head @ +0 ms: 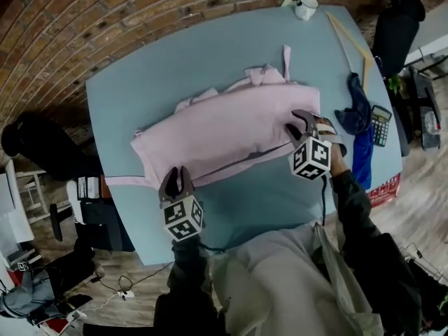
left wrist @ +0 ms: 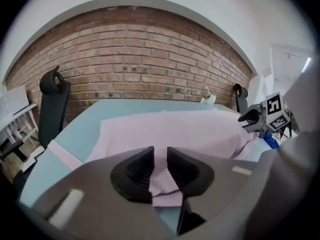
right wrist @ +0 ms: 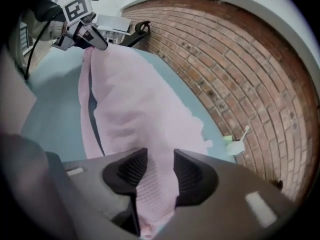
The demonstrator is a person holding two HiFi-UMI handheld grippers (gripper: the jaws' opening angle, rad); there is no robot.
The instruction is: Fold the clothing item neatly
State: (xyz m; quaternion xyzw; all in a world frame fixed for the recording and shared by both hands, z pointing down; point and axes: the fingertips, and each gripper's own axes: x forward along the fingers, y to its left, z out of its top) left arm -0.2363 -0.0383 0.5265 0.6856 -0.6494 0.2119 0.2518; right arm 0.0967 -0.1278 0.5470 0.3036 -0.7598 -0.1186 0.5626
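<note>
The pink garment (head: 231,128) lies folded lengthwise across the middle of the blue surface (head: 231,54). Its front hem should probably settle flat and even before any regrasp. At the surface's near left, the left hand-held gripper (head: 176,176) is narrowly parted astride the hem. At near right, the right hand-held gripper (head: 299,123) gapes wider, with cloth loose between its jaws.

The near edge of the table (head: 140,96) partly disappears under the person's grey top (head: 280,285). At the far right corner, whatever stands in the white mug (head: 306,7) is too small to tell. The keys of the calculator (head: 381,124) by the right edge are unreadable. The pink garment (head: 231,128) lies bunched, so its kind stays unclear.
</note>
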